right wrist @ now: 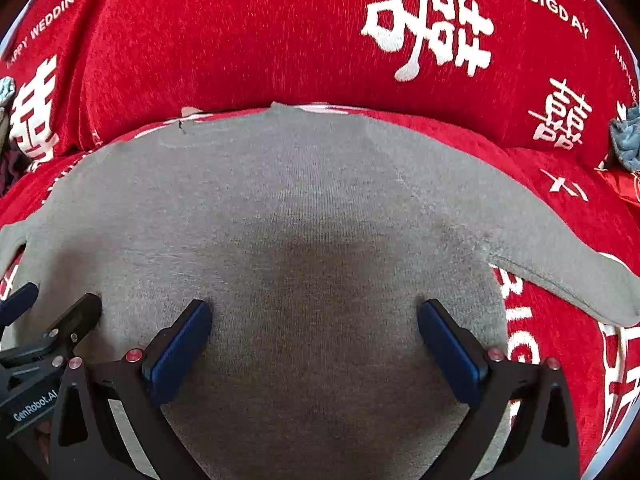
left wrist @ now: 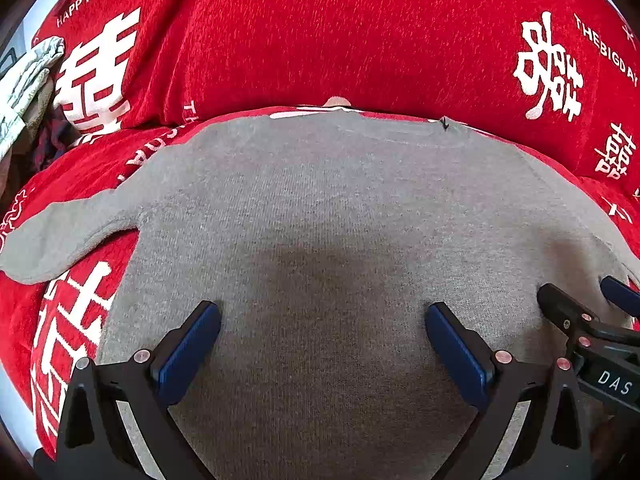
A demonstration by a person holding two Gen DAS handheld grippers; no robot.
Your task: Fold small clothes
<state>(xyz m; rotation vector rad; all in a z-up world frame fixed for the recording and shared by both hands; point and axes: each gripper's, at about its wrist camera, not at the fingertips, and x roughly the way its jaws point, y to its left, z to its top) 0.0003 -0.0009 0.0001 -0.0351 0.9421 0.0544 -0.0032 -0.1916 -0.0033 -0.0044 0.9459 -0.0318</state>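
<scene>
**Grey sweater spread flat on the red sofa seat, both grippers above it**

Nearest the cameras, over the sweater's lower half, the left gripper (left wrist: 322, 320) and the right gripper (right wrist: 314, 318) hang side by side, each with its blue-padded fingers (left wrist: 188, 354) spread wide apart and gripping nothing. From the left wrist view the right gripper shows at the right edge; from the right wrist view the left gripper (right wrist: 48, 312) shows at the left edge. Whether the fingertips touch the knit cannot be told.

Beneath them the grey knitted sweater (left wrist: 320, 200) lies flat across the sofa seat, hem toward the cameras and neckline (right wrist: 276, 110) toward the backrest. One sleeve (left wrist: 68, 236) reaches toward the seat's left side, the other sleeve (right wrist: 560, 276) toward its right side. A dark shadow sits on the sweater's middle.

Farther back, the red sofa cover (left wrist: 320, 32), printed with white characters and the words "HAPPY WEDDING" and "THE BIG DAY", runs up the backrest. A pale crumpled cloth (left wrist: 28, 80) lies at the sofa's far left, and a blue-grey cloth (right wrist: 628, 140) at its far right.
</scene>
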